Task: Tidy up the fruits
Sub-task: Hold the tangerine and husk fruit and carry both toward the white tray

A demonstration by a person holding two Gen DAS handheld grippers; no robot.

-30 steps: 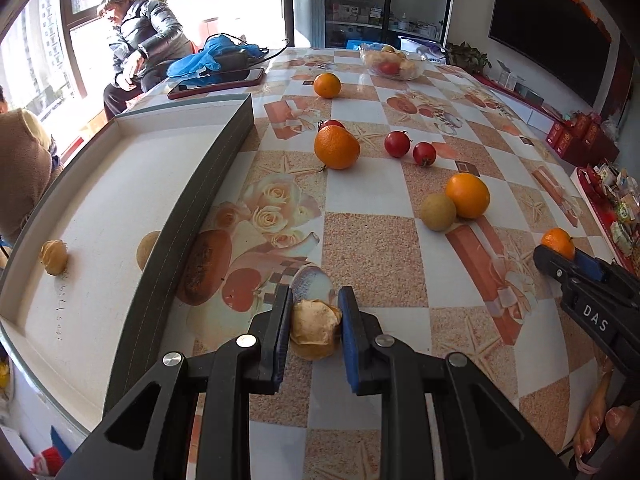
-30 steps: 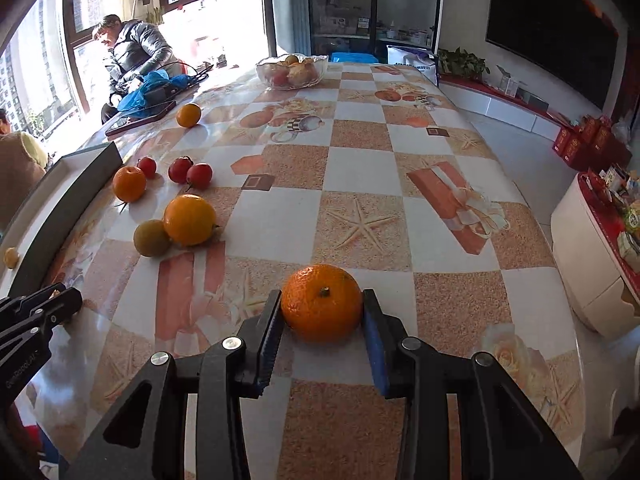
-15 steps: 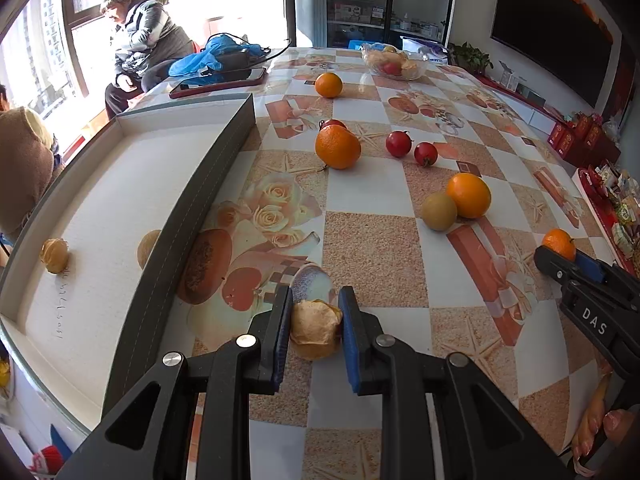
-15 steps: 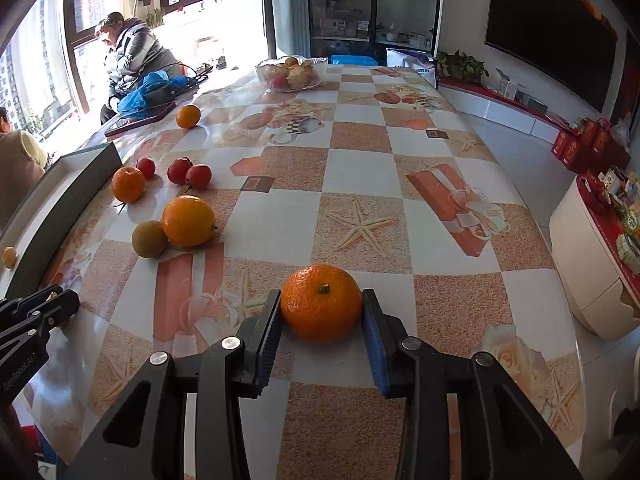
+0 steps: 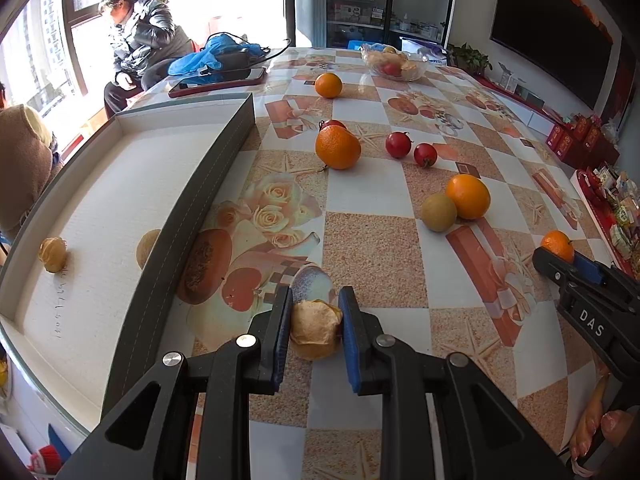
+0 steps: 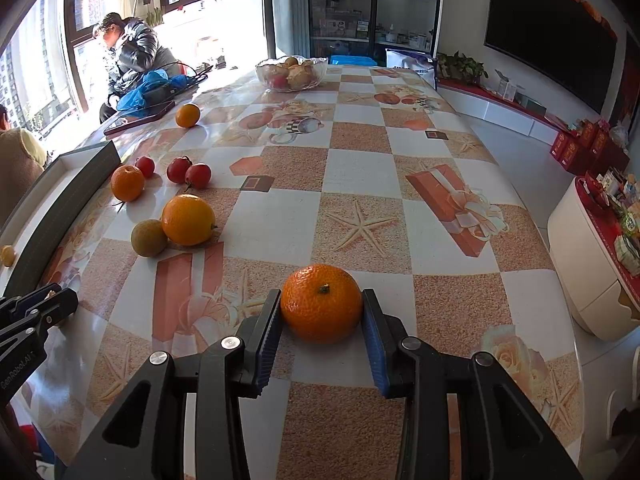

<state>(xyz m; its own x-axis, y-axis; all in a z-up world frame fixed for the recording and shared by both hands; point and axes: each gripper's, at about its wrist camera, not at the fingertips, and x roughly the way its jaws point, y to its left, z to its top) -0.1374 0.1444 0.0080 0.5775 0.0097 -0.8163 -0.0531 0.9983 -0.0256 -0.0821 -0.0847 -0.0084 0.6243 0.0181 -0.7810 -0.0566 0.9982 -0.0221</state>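
No shift since before — left fingers point(image 5: 313, 326) clamped on wrinkled fruit point(image 5: 316, 334), right fingers point(image 6: 322, 322) on mandarin point(image 6: 321, 303) — undersides hidden.

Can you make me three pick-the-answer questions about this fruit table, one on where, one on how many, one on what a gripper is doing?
1. Where does the glass bowl stand?
A. at the table's far end
B. inside the white tray
C. beside the grippers

2. How many small red fruits lie loose on the table?
A. one
B. three
C. six

3. What is the right gripper doing?
A. hanging open over bare table
B. closed on a mandarin
C. holding a phone

Answers: 1 A, the bowl sits beyond all the loose fruit. 2 B, three lie near the tray corner. 3 B, both pads press its sides.
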